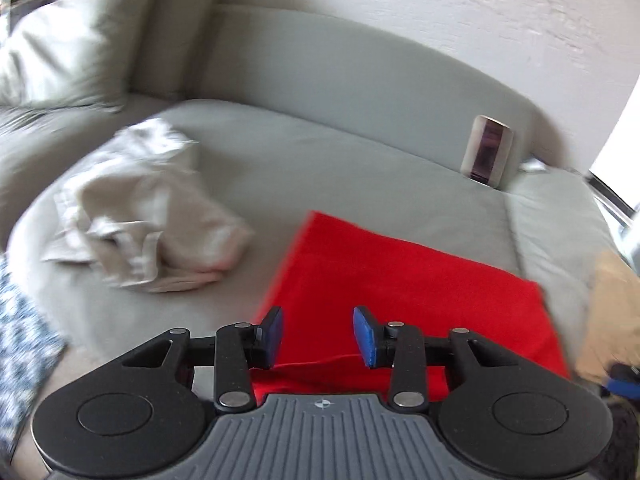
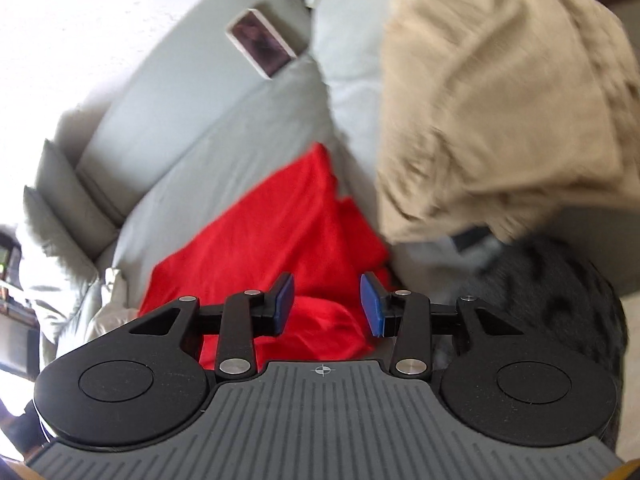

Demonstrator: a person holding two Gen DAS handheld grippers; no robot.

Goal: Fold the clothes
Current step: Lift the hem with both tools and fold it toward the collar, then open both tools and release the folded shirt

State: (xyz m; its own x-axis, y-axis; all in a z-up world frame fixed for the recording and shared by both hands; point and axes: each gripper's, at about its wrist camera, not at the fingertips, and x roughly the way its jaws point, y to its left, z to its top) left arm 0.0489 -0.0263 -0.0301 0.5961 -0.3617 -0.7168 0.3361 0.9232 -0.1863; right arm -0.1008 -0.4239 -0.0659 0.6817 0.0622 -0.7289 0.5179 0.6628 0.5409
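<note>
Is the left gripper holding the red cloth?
No. The left gripper is open above the red cloth, its pads not pressing on it.

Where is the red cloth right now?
The red cloth lies on the grey sofa seat, just ahead of both grippers. In the left wrist view it sits right of the crumpled beige garment and below the phone propped against the backrest.

Home living room: grey sofa [image 1: 340, 92], cushions [image 1: 60, 48], loose clothes [image 1: 148, 208] on seat.
</note>
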